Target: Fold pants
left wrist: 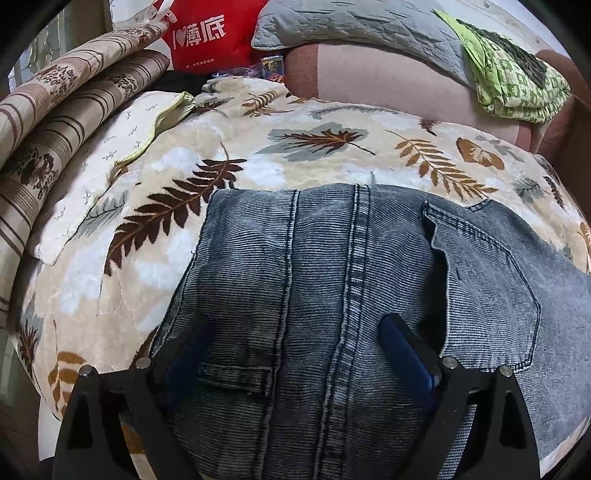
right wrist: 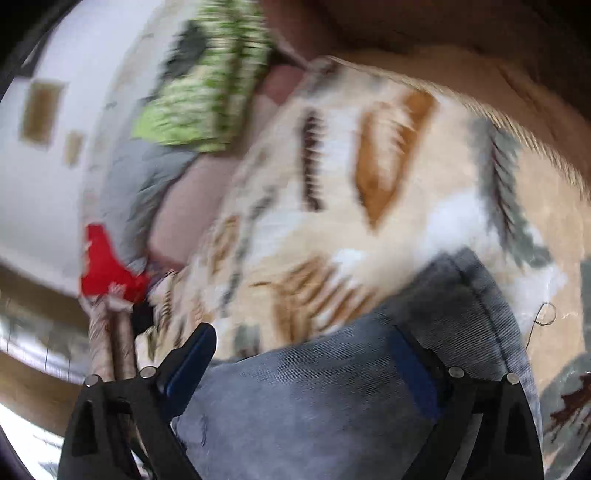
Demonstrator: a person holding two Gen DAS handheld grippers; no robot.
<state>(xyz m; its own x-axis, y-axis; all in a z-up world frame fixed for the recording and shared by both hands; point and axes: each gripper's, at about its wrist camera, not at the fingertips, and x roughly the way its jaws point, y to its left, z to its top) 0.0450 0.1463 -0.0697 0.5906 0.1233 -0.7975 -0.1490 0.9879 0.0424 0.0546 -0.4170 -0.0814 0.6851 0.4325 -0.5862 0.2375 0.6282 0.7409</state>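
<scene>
A: Report the supporting surface.
B: A leaf-print blanket covers the bed and extends ahead of both grippers. A striped quilt lies far left of the left gripper; a red bag and a grey pillow lie well ahead of it.

A: Position of the pants?
B: The pants, dark grey denim, lie flat on the blanket, directly beneath and ahead of the left gripper. A back pocket sits ahead and right of it.

A: Left gripper condition?
B: Jaws wide apart, straddling the centre seam; nothing clamped.

A: Right gripper?
B: The right gripper is likewise spread wide above a denim edge, gripping nothing. That view is motion-blurred.
</scene>
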